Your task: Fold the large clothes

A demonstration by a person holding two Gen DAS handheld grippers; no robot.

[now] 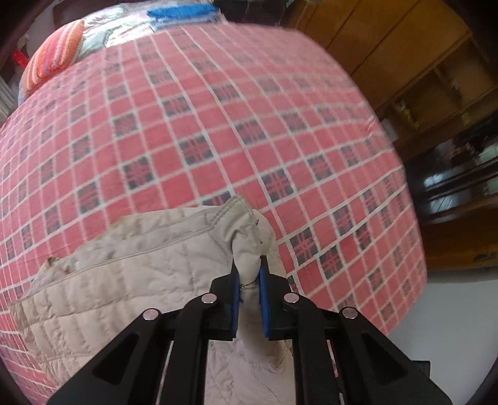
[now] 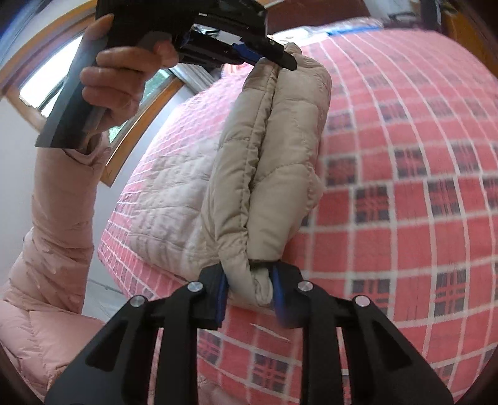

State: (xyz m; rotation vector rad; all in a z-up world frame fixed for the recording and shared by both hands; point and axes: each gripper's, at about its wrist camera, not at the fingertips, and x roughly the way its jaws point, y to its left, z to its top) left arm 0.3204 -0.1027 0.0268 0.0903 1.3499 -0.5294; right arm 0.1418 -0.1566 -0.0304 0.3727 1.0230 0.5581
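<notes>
— Jacket, beige and quilted: where is it?
— In the right wrist view it hangs through the centre of the frame as a doubled-over band, stretched between two grippers above the red checked bedspread. Its paler bulk lies on the bed at centre left.
— What has hold of it?
— The right gripper, at lower centre, is clamped on a rolled edge of the fabric, blue pads pressed against it. The left gripper, at the top of that frame, pinches the other end of the band; a hand in a pink padded sleeve grips its handle.
— And from the left wrist?
— The left gripper sits at lower centre, fingers closed tight on a bunched corner of the jacket, which spreads over the lower left of the bedspread.
— Anything further out?
— A striped orange pillow at upper left, blue cloth at the top, wooden cabinets at upper right.
</notes>
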